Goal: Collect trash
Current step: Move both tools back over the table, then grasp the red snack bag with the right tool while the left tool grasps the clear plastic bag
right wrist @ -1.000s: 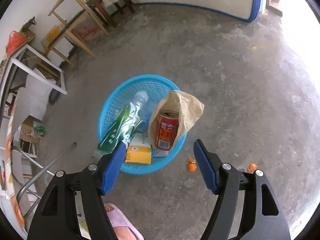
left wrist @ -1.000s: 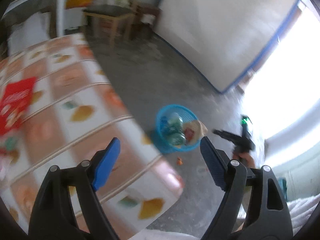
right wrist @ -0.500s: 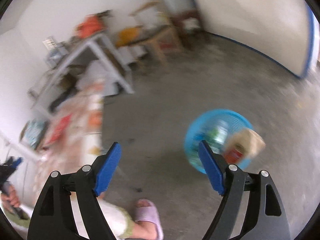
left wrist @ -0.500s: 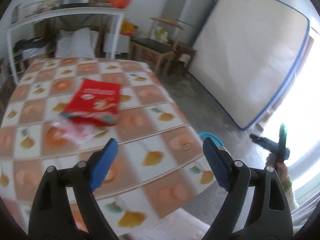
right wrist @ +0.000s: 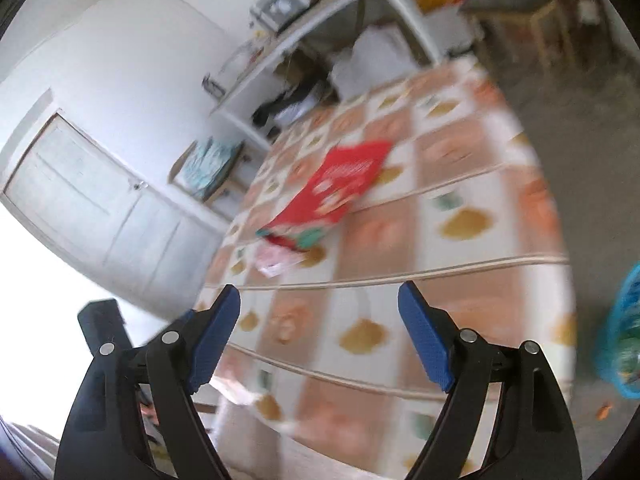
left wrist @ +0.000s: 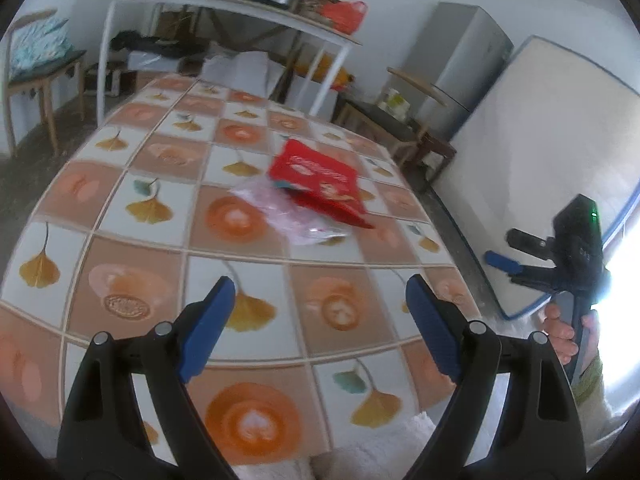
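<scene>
Red packet (left wrist: 320, 182) lies flat on the counter (left wrist: 120, 200), toward its far right part in the left wrist view. Its near left corner overlaps a crumpled clear pinkish plastic wrapper (left wrist: 288, 216), which touches it and spreads toward the near side. Both sit on a tiled-pattern cloth of orange squares and ginkgo-leaf squares. In the right wrist view the same red packet (right wrist: 336, 188) appears blurred, mid-counter, with the pale wrapper (right wrist: 276, 258) just beside its near end.

Blue basket (right wrist: 624, 336) stands on the floor at the right edge of the right wrist view, off the counter's near right corner, with green and other items inside; contents too blurred to name. A small orange scrap (right wrist: 604, 410) lies on the floor near it.

Left claw (left wrist: 316, 320) hangs above the near counter, blue pads spread wide, nothing between them. Right claw (right wrist: 320, 328) likewise spread wide and empty, over the counter's near edge; it shows in the left wrist view too, at far right, gripped by a hand (left wrist: 564, 332).

Beyond the counter: a white-legged shelf table (left wrist: 224, 4) with clutter, a wooden chair (left wrist: 36, 64) at left, a grey fridge (left wrist: 460, 64), a mattress (left wrist: 552, 152) leaning on the wall.
</scene>
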Demonstrator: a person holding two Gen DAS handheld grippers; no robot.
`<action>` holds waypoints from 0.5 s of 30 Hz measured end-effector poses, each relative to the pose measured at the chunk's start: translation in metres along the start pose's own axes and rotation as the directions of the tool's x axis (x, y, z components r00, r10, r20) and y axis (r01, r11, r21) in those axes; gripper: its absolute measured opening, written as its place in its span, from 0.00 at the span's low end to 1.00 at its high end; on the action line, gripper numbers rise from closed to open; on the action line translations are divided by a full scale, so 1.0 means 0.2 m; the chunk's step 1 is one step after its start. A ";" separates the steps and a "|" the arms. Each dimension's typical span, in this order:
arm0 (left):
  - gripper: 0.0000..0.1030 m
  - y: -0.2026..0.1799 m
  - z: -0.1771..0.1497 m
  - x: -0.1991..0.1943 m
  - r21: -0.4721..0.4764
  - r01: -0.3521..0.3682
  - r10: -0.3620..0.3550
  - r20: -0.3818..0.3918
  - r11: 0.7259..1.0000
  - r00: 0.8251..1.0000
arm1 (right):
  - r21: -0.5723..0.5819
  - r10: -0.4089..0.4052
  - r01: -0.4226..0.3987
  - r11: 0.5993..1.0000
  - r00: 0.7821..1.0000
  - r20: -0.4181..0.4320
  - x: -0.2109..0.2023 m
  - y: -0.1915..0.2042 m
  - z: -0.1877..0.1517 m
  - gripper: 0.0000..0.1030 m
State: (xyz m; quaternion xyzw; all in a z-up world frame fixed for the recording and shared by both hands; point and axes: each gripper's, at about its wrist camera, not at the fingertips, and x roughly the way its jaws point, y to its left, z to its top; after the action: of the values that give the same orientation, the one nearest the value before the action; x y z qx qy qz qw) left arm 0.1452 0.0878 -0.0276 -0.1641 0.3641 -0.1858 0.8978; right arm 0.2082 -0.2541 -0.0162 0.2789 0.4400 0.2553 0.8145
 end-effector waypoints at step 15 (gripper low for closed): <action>0.57 0.21 0.20 0.57 -0.262 0.074 -0.125 -0.185 0.962 0.975 | 0.394 0.087 -0.011 0.919 0.981 -0.176 0.76 -0.15 0.22 0.65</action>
State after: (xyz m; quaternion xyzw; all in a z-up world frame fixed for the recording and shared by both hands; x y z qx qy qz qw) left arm 0.2576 0.0785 -0.0861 -0.2762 0.4644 -0.1984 0.8177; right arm 0.3247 -0.1858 -0.1032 0.4212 0.5506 0.2081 0.6901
